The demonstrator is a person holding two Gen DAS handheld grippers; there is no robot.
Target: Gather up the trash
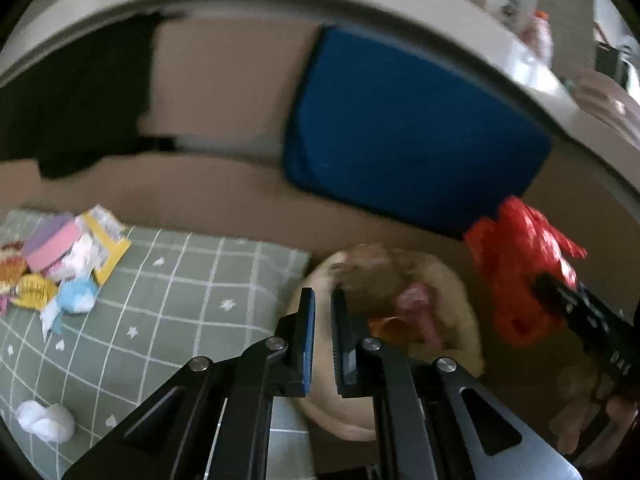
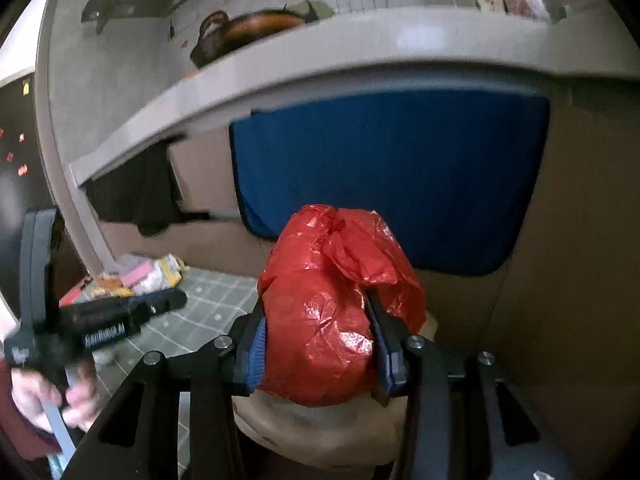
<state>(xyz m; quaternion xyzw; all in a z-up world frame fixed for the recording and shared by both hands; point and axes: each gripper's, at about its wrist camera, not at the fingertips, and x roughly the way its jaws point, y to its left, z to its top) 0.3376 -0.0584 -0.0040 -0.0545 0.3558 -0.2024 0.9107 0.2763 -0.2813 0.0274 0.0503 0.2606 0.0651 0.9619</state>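
Right claw (image 2: 320,344) clamps a crumpled red plastic bag (image 2: 332,304) between both pads, holding it over the tan bin (image 2: 320,436) below, likely so it drops in cleanly. Left claw (image 1: 323,340) is nearly shut on nothing, hovering at the bin's rim. More wrappers (image 1: 60,260) wait on the checked cloth (image 1: 168,300).

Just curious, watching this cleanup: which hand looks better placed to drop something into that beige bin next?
The right. Its gripper is shut on a crumpled red plastic bag, right above the beige bin. The left gripper is nearly closed with nothing between its pads.
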